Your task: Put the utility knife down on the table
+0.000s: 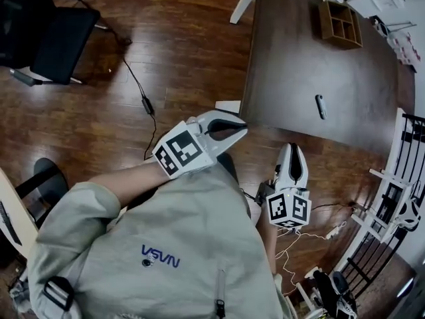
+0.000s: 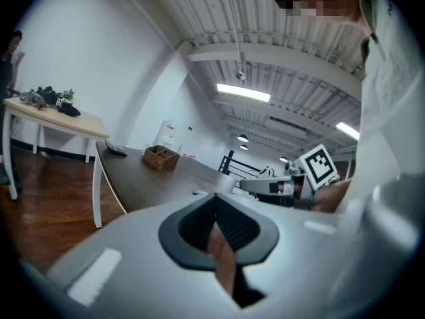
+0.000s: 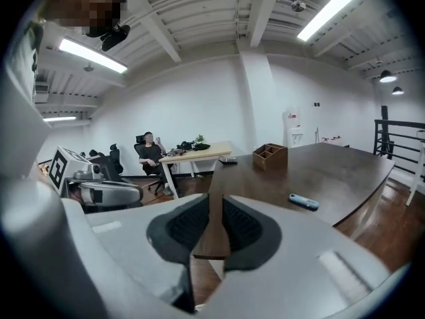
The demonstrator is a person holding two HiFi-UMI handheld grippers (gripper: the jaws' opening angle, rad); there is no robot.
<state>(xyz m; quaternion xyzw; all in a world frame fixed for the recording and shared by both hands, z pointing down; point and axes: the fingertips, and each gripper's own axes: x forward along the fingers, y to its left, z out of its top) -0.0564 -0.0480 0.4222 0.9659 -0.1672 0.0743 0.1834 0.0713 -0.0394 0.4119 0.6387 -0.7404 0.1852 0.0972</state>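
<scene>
The utility knife (image 1: pixel 321 106), a slim grey-blue tool, lies flat on the dark brown table (image 1: pixel 299 65), well apart from both grippers; it also shows in the right gripper view (image 3: pixel 303 202). My left gripper (image 1: pixel 243 129) hovers at the table's near left corner. Its tips meet with nothing between them (image 2: pixel 214 198). My right gripper (image 1: pixel 292 147) is held over the floor just short of the table's near edge. It points toward the table, and its jaws (image 3: pixel 217 198) stand a narrow slot apart and hold nothing.
A wooden organiser box (image 1: pixel 340 24) stands at the table's far end. A black chair (image 1: pixel 53 32) and a floor cable (image 1: pixel 143 98) lie to the left. A black railing (image 1: pixel 408 145) and a white rack (image 1: pixel 392 205) stand to the right. Far off, a person sits at a light desk (image 3: pixel 196 153).
</scene>
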